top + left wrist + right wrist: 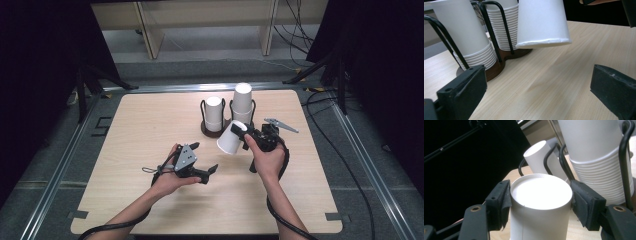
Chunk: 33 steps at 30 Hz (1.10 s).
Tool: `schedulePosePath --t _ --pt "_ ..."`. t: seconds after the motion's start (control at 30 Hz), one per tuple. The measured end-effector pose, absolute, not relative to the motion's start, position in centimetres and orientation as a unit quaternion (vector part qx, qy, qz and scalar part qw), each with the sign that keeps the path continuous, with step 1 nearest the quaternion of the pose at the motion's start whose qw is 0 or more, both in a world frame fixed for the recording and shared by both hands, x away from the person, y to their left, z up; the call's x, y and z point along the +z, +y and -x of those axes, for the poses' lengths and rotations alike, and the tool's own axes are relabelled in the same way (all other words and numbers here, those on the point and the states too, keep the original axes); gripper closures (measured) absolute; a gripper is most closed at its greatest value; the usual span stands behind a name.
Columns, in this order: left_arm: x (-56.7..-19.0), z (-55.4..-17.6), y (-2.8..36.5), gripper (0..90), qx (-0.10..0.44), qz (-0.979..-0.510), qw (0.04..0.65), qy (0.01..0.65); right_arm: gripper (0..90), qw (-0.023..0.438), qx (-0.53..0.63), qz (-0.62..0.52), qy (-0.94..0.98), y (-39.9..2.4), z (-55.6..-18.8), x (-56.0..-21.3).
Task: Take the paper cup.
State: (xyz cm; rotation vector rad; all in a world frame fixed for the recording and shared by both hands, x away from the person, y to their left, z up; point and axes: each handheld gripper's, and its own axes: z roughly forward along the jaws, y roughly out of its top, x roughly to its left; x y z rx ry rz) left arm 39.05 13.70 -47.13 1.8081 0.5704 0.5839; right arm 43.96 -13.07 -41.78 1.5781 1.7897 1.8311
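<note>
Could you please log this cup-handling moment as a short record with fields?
held item: white paper cup, upside down, tilted
right gripper: shut on the cup near its base
left gripper: open, nothing between its fingers
cup holder: two stacks of cups in a black wire rack
surface: wooden table

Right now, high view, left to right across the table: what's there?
Left gripper, open → white paper cup, held tilted → right gripper → grey plate lying flat on the wooden table.
</note>
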Motion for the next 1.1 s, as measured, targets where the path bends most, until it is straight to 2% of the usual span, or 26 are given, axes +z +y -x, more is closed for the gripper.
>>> schedulePosePath --t 0.53,1.1 --pt "-47.3 -39.4 12.3 0.0 0.238 -0.767 0.554 0.218 35.7 0.016 0.612 -0.548 0.57 -13.4 -43.9 -42.5" --pt "-47.0 -39.8 11.1 0.0 0.236 -0.759 0.572 0.204 35.8 -0.001 0.617 -0.561 0.551 -14.2 -44.0 -43.0"
